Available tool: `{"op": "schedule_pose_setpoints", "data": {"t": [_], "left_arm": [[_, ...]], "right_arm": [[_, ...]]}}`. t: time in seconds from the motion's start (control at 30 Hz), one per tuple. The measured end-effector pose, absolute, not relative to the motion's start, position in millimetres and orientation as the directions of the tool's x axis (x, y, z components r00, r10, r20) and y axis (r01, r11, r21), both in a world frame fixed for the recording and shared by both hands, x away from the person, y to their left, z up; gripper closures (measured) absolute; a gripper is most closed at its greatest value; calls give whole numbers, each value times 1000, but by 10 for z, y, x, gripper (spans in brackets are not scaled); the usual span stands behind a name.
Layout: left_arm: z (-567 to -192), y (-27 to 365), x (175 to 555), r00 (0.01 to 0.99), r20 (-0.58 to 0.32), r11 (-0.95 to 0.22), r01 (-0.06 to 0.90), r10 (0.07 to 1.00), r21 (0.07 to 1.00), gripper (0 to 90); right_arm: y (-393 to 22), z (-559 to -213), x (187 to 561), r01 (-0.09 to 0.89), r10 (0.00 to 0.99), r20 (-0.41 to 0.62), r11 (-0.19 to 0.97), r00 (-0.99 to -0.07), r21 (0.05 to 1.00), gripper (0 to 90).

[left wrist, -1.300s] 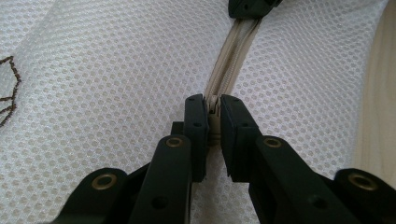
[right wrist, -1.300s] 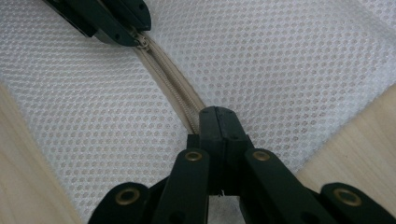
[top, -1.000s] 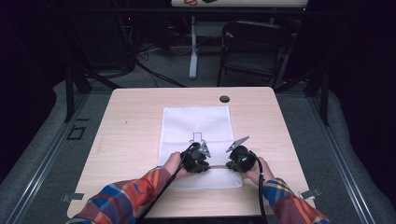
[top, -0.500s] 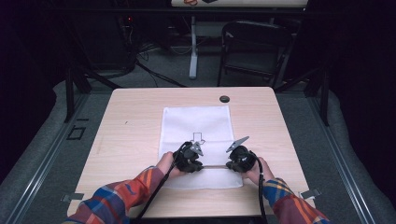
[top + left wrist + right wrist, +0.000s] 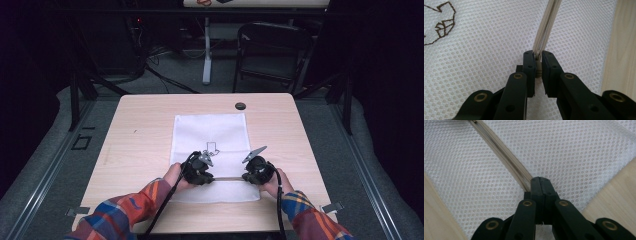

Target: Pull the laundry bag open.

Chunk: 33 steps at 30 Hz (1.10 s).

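Wooden table, dark room; white mesh bag, folding chair seemingly behind.

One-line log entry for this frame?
scene: white mesh bag on table | left hand-held gripper: shut on zipper pull | right hand-held gripper: shut on zipper

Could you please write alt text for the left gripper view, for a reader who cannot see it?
The left gripper has its two black jaws closed on the beige zipper of a white mesh bag. A brown line drawing marks the mesh at upper left, and the wooden table runs along the right edge.
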<state>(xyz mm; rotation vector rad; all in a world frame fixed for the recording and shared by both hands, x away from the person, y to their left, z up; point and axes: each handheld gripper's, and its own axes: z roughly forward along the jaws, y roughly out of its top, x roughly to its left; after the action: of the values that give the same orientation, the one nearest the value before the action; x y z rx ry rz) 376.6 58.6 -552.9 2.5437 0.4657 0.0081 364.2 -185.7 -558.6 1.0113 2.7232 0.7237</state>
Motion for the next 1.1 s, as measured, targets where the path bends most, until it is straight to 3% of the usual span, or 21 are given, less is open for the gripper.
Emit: {"op": "schedule_pose_setpoints", "data": {"t": [1.1], "left_arm": [[-5548,772,3782,928,-115,-794,363,353,488,823]], "right_arm": [[-1861,-5591,3626,570,635,45,658,-772,492,900]]}}
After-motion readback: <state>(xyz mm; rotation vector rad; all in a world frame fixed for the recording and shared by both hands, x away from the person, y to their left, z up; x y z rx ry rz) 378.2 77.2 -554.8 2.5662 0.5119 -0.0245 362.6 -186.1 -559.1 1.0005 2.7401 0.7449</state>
